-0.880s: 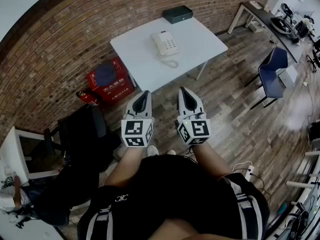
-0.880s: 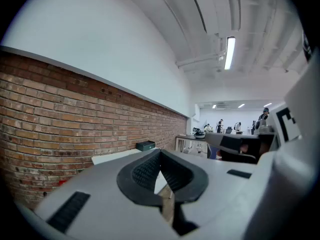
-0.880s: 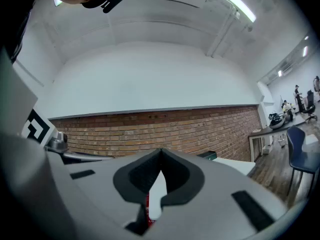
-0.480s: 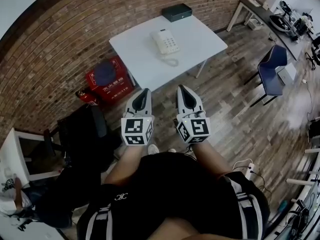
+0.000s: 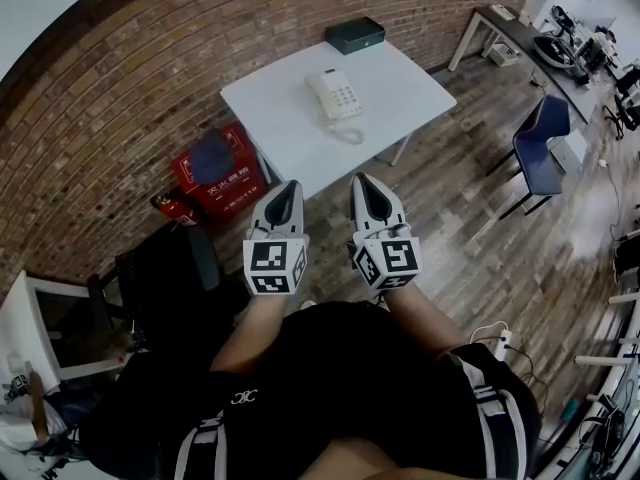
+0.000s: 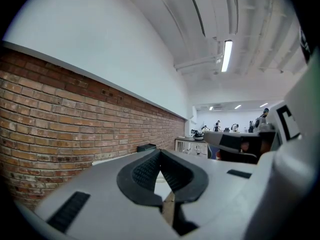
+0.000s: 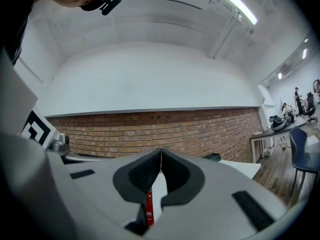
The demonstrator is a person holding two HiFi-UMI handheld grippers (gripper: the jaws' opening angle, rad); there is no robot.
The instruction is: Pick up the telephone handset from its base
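Observation:
A white telephone (image 5: 333,96) with its handset on the base sits on a white table (image 5: 278,118) by the brick wall, its coiled cord (image 5: 347,131) trailing toward the table's front. My left gripper (image 5: 289,186) and right gripper (image 5: 362,181) are held side by side over the wooden floor, well short of the table, both pointing toward it. Each has its jaws shut with nothing between them. In the left gripper view the tips (image 6: 160,151) meet; in the right gripper view the tips (image 7: 160,150) meet too. The phone is hidden behind the jaws in both gripper views.
A dark box (image 5: 354,34) lies at the table's far edge. A red crate (image 5: 220,173) with a dark cap stands beside the table's left leg. A black office chair (image 5: 165,268) is at my left, a blue chair (image 5: 538,138) at the right, and desks (image 5: 520,33) further back right.
The view has shifted slightly and the table sits a little nearer and lower in the head view. Both grippers keep their pose, side by side and shut.

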